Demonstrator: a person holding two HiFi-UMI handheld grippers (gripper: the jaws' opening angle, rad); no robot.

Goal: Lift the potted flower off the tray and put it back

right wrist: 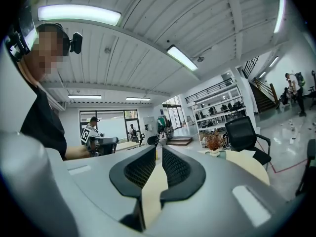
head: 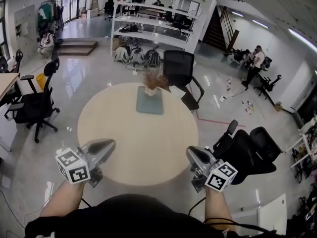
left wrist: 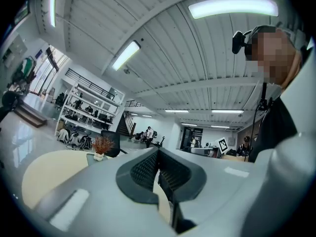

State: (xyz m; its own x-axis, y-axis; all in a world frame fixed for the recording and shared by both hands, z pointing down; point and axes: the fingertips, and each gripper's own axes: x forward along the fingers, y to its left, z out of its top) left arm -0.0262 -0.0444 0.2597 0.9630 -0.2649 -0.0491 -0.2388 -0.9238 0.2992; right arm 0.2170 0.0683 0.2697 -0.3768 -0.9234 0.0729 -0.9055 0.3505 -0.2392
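The potted flower [head: 155, 82], brown dried blooms in a small white pot, stands at the far end of a grey-green tray [head: 149, 104] on the far side of the round beige table [head: 138, 143]. My left gripper [head: 113, 144] and right gripper [head: 189, 152] hover over the table's near edge, one at each side, both far short of the tray. Both point level and inward with nothing between the jaws. In the left gripper view the shut jaws [left wrist: 158, 151] have the flower [left wrist: 102, 144] far off to their left. The right gripper view has the flower [right wrist: 214, 142] to the right of the shut jaws [right wrist: 159, 148].
A black office chair [head: 179, 68] stands just behind the table by the tray. Another black chair [head: 247, 150] sits close at the right, and one [head: 34, 108] at the left. White shelving [head: 158, 14] lines the back; people stand far right.
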